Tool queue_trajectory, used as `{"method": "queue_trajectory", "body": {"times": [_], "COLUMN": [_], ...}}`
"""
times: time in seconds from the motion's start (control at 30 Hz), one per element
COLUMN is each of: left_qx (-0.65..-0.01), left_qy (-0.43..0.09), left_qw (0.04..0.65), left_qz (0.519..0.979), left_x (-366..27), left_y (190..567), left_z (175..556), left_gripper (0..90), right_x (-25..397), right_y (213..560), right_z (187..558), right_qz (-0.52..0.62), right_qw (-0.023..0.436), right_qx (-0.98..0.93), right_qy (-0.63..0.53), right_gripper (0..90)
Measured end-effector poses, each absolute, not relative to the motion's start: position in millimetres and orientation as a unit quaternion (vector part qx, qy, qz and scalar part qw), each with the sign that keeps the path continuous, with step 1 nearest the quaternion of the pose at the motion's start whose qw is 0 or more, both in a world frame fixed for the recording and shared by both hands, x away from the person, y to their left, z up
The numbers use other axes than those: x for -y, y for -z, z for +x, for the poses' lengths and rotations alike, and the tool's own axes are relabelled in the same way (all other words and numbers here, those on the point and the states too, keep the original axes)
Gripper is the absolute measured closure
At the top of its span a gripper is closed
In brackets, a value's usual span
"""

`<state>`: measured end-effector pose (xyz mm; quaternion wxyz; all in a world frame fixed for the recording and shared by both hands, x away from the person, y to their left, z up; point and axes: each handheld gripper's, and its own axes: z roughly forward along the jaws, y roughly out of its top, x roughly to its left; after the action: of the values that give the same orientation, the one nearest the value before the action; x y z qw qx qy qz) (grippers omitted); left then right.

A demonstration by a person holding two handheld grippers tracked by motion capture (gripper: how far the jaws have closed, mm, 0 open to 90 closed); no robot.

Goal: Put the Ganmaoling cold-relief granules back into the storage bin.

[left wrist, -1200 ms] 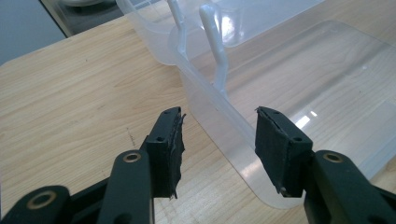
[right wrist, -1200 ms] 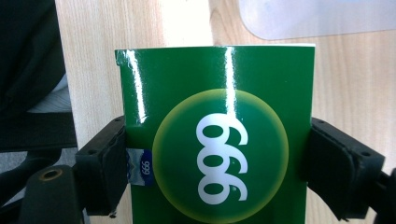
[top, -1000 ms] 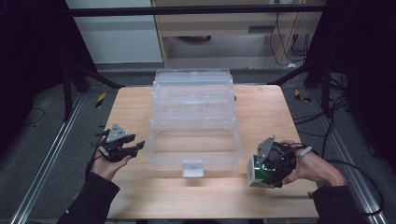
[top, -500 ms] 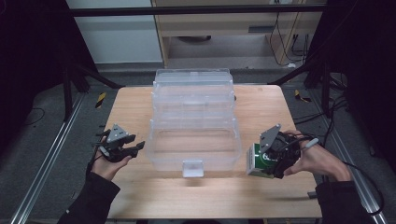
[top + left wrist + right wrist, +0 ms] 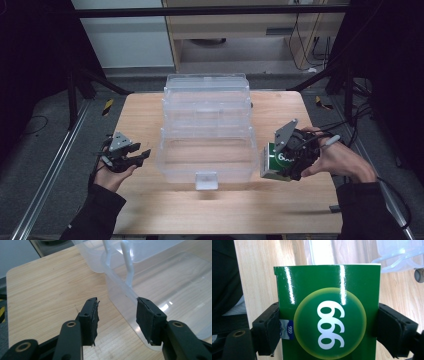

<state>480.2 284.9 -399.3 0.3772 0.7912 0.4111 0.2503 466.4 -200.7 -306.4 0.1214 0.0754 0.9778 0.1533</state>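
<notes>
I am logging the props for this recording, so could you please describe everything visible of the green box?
The green box is a glossy carton, apparently cardboard, with a yellow-rimmed green circle bearing white digits, 999 seen upside down, and a small blue label at one edge. The right gripper clamps its two sides, holding it beside the clear plastic organiser box at the table's right.

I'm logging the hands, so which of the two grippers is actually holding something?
The right gripper, clamped on the green box; the left gripper is open, with nothing between its jaws.

Green box point(image 5: 327, 312): white "999"; likely repeated on small blue tag.
</notes>
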Motion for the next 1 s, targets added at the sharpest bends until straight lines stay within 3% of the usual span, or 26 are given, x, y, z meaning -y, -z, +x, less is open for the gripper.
{"method": "queue_trajectory", "body": {"times": [1.0], "left_qx": [-0.461], "left_qy": [-0.255], "left_qw": [0.366], "left_qz": [0.767], "left_x": [-319.1], "left_y": [411.0], "left_z": [491.8], "left_gripper": [51.6], "right_x": [145.4], "right_y": [285.8], "right_z": [505.1], "right_qz": [0.038], "right_qw": [0.115], "right_qx": [-0.984], "right_qy": [-0.133], "right_gripper": [17.1]}}
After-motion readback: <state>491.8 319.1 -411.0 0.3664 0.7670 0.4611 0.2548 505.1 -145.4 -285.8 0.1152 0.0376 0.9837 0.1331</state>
